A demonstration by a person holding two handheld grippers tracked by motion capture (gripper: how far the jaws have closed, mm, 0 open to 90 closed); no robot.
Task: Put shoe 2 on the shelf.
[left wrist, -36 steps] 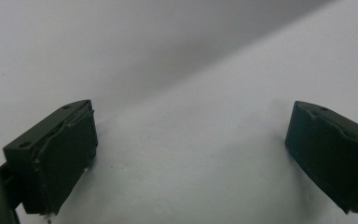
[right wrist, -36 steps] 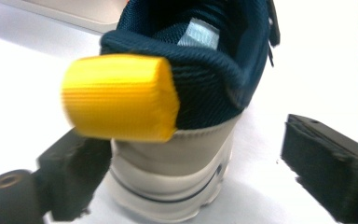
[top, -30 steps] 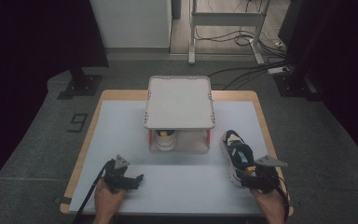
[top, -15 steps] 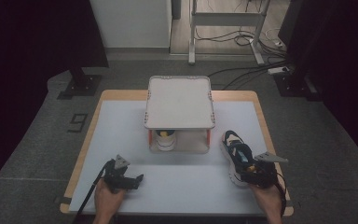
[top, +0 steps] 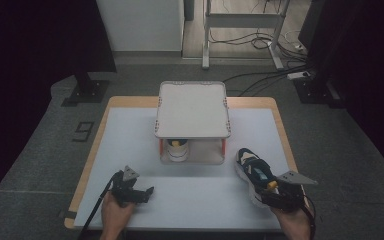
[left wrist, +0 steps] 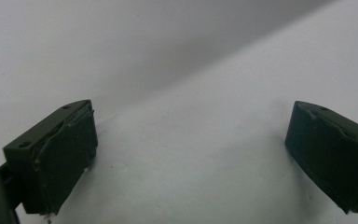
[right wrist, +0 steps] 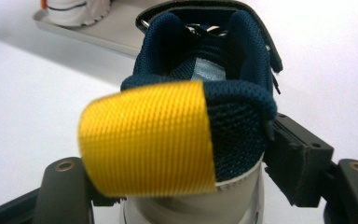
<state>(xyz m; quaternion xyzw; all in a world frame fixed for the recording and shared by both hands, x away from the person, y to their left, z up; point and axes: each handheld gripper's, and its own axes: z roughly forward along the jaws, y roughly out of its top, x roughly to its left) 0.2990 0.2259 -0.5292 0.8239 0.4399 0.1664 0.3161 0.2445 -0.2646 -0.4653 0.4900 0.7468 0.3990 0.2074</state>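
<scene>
On the left side of the high view, the left gripper (top: pixel 147 192) sits low on the white mat (top: pixel 130 135), near the front edge, w/ a hand (top: pixel 114 215) behind it. Its black cable runs back off the table edge. In the left gripper view its two black pads (left wrist: pixel 70 154) stand far apart, wide open, w/ nothing but bare white mat between them. It holds nothing.

In the middle of the mat stands a small grey rack (top: pixel 192 107) w/ a flat top shelf and red posts. Under the top shelf, on the low shelf, sits a white and yellow thing (top: pixel 176 148), maybe a cup or another shoe, too small to tell.

To the right of the rack lies the shoe (top: pixel 252 172). It is dark blue and white w/ a thick white sole, toe pointing toward the far side of the mat, heel toward the person. It is just beside the rack's right front corner, not touching it.

At the far right is the right gripper (top: pixel 272 192), at the heel of the shoe, w/ a grey plate on top and a hand (top: pixel 295 225) behind. In the right gripper view, the blue heel and its yellow pull tab (right wrist: pixel 147 140) sit right between the jaws. The jaws have just been closing in on the heel, abt two-thirds open now. The right pad (right wrist: pixel 291 161) touches the heel's side. The left pad is hidden behind the yellow tab, so can't tell if the grip is tight yet.
</scene>
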